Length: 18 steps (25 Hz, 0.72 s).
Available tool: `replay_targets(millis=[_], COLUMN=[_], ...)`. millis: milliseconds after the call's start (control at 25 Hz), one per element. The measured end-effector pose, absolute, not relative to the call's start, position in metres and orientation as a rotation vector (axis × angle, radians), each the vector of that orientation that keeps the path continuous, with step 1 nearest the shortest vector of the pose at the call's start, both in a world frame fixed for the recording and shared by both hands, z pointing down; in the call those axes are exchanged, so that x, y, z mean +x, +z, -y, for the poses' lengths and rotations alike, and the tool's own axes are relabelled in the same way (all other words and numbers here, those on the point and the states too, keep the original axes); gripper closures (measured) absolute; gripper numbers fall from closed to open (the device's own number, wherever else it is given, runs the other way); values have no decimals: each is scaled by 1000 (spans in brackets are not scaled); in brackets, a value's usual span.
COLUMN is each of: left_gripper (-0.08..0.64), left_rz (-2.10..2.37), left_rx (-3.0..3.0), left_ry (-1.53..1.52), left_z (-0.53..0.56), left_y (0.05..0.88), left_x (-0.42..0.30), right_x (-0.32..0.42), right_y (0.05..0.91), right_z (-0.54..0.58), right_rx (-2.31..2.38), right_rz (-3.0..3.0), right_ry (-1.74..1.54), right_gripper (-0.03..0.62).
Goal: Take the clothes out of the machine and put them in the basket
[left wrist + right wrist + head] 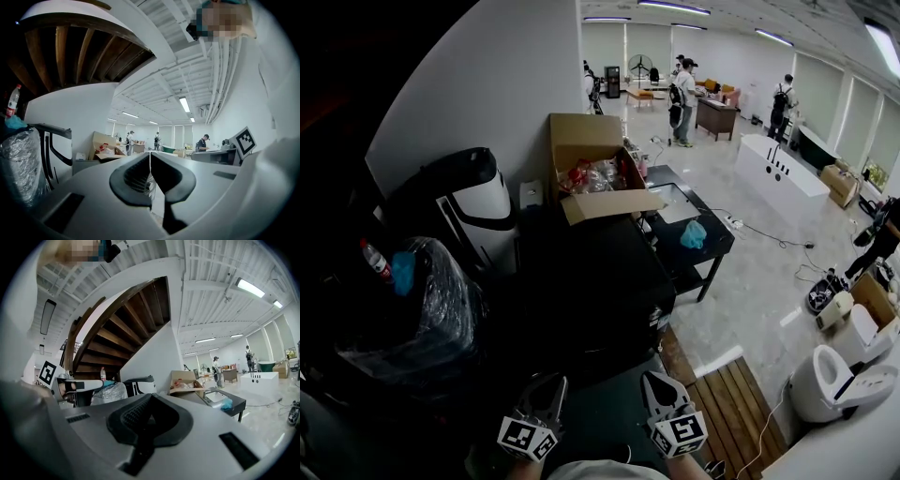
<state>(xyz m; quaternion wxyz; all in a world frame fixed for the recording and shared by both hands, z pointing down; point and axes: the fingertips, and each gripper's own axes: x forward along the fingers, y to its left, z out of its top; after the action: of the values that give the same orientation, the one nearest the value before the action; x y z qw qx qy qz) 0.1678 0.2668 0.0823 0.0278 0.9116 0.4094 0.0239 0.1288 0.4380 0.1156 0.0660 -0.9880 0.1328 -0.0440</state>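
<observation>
Ahead of us stands a large dark block [581, 281], too dim for us to tell whether the clothes lie there, with an open brown cardboard box [581, 141] behind it. Just below it we hold the left gripper [546, 382] and right gripper [659, 380] side by side, each with its jaws pressed together on nothing.

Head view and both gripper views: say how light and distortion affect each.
Head view: the left half, plastic bag included, is in shadow while the floor shines bright; edges curve. Left gripper view: the left gripper looms large, ceiling lines bow. Right gripper view: the stairs are dark beside a bright ceiling light.
</observation>
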Motion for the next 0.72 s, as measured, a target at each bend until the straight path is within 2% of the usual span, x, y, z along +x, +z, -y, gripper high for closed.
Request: replay_targets(millis=[720], left_gripper=[537], left_rz=[-1265], left_rx=[2805], left_ry=[146], left_z=[-264], left_y=[128], left_x=[201], right_x=[163], right_y=[148], right_z=[-437], right_rx=[-2978], right_rz=[-391], right_ry=[-200], right_gripper=[583])
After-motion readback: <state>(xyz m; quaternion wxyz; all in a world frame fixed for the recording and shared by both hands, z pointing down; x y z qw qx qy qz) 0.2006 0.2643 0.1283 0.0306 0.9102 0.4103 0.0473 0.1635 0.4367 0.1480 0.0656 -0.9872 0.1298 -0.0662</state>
